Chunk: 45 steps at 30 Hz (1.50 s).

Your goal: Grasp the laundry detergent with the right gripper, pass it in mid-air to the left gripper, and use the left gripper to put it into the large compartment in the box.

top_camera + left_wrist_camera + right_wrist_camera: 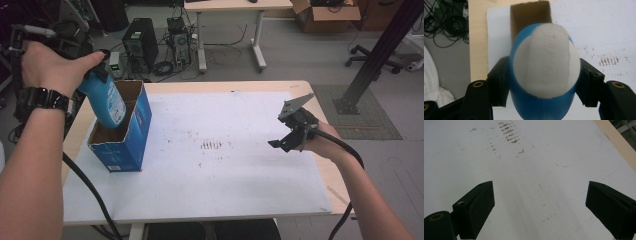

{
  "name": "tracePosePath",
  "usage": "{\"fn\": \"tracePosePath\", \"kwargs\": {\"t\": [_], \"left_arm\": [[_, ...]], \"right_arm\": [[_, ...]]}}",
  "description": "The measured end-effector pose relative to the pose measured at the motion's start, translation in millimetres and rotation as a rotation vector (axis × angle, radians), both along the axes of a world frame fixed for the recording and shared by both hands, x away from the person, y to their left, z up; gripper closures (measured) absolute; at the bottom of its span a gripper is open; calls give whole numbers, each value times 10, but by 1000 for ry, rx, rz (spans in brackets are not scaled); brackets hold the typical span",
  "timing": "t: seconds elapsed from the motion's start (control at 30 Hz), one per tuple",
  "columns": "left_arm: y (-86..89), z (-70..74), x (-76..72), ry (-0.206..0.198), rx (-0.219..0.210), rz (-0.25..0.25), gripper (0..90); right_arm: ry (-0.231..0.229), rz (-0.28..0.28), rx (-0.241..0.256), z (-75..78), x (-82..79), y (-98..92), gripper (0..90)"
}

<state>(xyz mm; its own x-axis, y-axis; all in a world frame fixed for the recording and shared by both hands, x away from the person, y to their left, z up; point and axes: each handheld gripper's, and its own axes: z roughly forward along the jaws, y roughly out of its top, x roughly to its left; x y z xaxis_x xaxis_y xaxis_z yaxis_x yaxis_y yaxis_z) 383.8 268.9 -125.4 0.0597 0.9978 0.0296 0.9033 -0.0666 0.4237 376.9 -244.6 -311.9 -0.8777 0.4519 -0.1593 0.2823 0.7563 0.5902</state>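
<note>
- Left claw is clamped on the blue-and-white bottle, both jaws pressed to its sides.
- The bottle hangs tilted over the open blue box, its lower end inside the opening.
- The box stands at the worktop's left side.
- Right claw is wide open, holding nothing, above the white sheet.

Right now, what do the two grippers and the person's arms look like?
Both grippers are black, each with two blocky jaws and brass-coloured screw holes. The left gripper trails a thick black cable, as does the right gripper, which also carries a grey three-cornered plate on top. The forearms are bare, with no sleeves in view. A black wristwatch is on the left wrist.
</note>
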Motion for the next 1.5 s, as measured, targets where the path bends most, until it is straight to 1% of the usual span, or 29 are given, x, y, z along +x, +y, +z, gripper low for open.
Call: {"fn": "tracePosePath", "kwargs": {"t": [0.17,0.33,0.4,0.57,0.67,0.83,0.87,0.97,1.03,1.2,1.27,1.5], "left_arm": [[41,-219,19,26,4,19,380],[75,-469,41,48,-14,28,380],[80,-543,46,54,-21,30,380],[64,-732,65,66,-7,29,380],[65,-820,73,72,-3,28,380],[67,-982,77,76,-10,36,380],[62,-1013,80,84,-6,33,380],[53,-1100,86,90,-5,36,380],[48,-1157,90,89,-6,38,380],[33,-1270,102,95,3,40,380],[25,-1313,109,107,10,36,380],[24,-1443,112,122,11,38,380]], "right_arm": [[-3,-1,-4,-4,-9,-3,82],[0,2,-10,-18,-17,7,83],[1,4,-14,-25,-22,13,83],[1,6,-22,-47,-32,25,83],[1,7,-24,-56,-37,23,83],[4,3,-23,-67,-41,13,83],[5,3,-24,-71,-41,13,83],[7,6,-28,-82,-44,16,83],[7,8,-28,-87,-47,18,83],[8,11,-31,-97,-56,21,83],[11,9,-30,-104,-60,21,83],[10,9,-32,-118,-62,29,83]]}}
